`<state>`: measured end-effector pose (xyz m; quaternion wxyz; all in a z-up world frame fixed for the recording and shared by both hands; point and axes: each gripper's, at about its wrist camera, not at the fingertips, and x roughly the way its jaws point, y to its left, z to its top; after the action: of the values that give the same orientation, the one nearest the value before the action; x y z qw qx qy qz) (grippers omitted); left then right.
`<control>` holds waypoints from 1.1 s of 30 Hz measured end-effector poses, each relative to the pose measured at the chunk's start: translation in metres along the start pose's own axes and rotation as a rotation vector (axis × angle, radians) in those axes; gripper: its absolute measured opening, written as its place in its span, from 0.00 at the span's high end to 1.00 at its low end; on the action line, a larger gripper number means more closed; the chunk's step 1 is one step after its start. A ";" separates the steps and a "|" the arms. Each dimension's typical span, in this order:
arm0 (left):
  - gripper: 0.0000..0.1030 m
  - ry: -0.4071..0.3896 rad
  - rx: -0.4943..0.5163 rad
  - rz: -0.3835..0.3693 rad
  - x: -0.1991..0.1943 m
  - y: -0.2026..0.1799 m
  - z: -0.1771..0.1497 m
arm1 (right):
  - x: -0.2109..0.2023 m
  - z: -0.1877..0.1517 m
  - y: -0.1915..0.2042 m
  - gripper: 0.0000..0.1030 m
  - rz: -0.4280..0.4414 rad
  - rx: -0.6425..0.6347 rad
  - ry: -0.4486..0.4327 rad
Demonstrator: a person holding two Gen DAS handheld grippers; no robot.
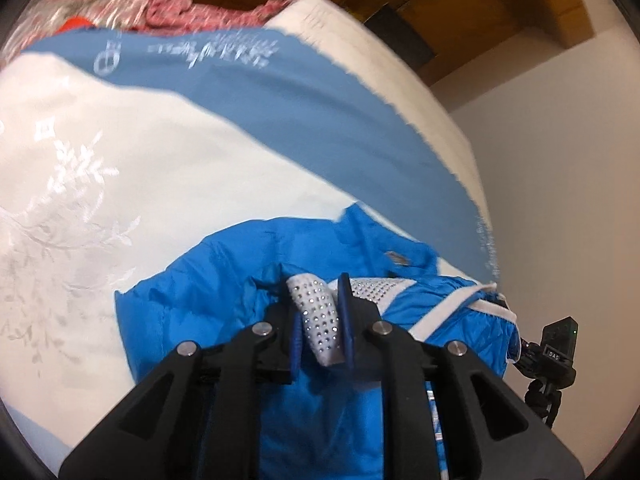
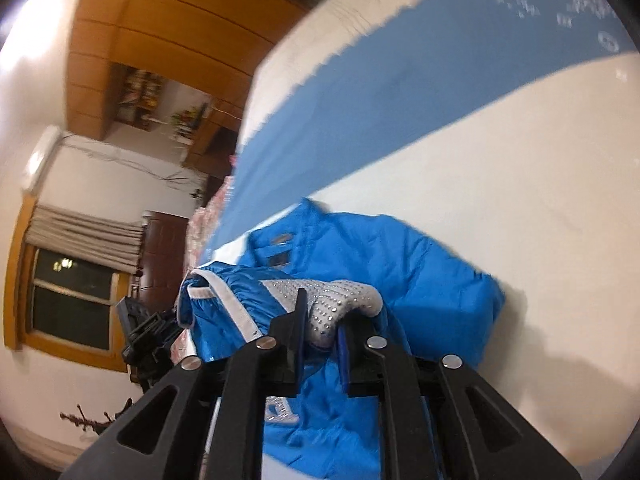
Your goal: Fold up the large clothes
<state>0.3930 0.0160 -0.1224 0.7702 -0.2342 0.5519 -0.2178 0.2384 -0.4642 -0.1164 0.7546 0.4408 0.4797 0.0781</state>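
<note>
A bright blue jacket with white trim and a studded white panel lies on a white bed. My left gripper is shut on a fold of the studded white panel and holds it up off the bed. In the right wrist view the same jacket lies bunched. My right gripper is shut on the studded white panel too. The jacket's lower part hangs under both grippers and is hidden by them.
The white bed cover has a wide blue stripe with white print. Pink patterned bedding is heaped at the far end. A black tripod device stands beside the bed; it also shows in the right wrist view. Wooden cabinets and a window stand beyond.
</note>
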 end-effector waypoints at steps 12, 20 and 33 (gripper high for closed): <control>0.45 -0.024 0.032 -0.098 -0.046 0.006 -0.006 | -0.035 -0.020 0.009 0.40 0.016 -0.076 -0.045; 0.44 -0.009 0.302 0.204 -0.038 -0.011 -0.059 | 0.008 -0.065 0.017 0.37 -0.275 -0.257 0.055; 0.90 -0.141 0.292 0.304 -0.028 -0.028 -0.036 | 0.000 -0.032 0.038 0.94 -0.358 -0.227 -0.079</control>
<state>0.3481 0.0061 -0.0950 0.8565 -0.0488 0.4883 -0.1598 0.2246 -0.4228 -0.0933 0.8194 0.2634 0.5087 -0.0210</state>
